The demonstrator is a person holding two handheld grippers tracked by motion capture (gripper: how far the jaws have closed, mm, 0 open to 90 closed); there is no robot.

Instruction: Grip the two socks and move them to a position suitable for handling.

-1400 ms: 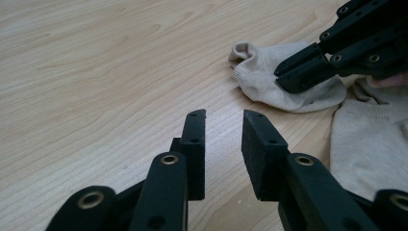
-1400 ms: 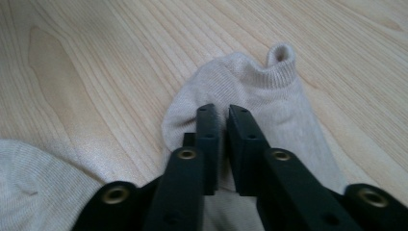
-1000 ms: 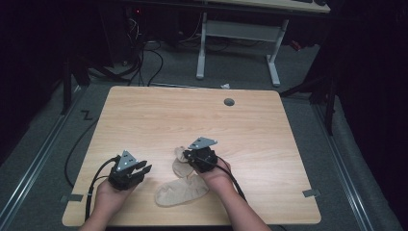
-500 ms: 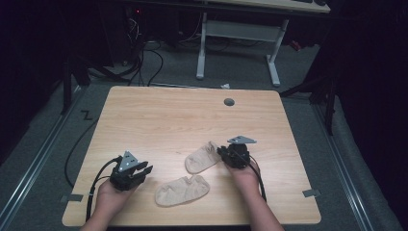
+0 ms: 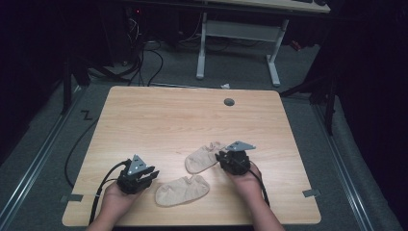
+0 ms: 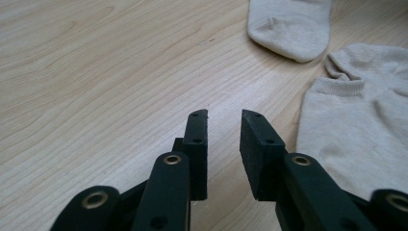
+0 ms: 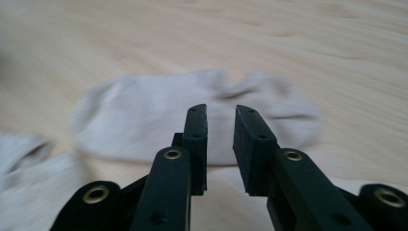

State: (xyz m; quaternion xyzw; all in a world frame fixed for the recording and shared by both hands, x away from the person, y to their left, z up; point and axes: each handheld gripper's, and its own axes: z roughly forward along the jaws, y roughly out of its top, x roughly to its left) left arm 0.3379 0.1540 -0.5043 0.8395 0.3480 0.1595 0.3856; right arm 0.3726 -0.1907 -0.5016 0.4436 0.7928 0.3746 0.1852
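From above, two beige cotton ankle socks lay on the light wooden table (image 5: 144,120): the far sock (image 5: 202,157) just left of the right gripper (image 5: 222,158), the near sock (image 5: 182,190) between both hands. Along the left gripper (image 6: 223,120), the jaws stood parted over bare wood, holding nothing. The right gripper's jaws, just opening, held nothing before the far sock; I'd pinch one edge cleanly.

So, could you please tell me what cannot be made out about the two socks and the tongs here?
- Right gripper view: far sock blurred; weave and cuff unclear.
- Left gripper view: near sock cut off by the right edge.
- High view: right tongs too small; contact with the far sock cannot be told.
- High view: left tongs too small to show their gap.
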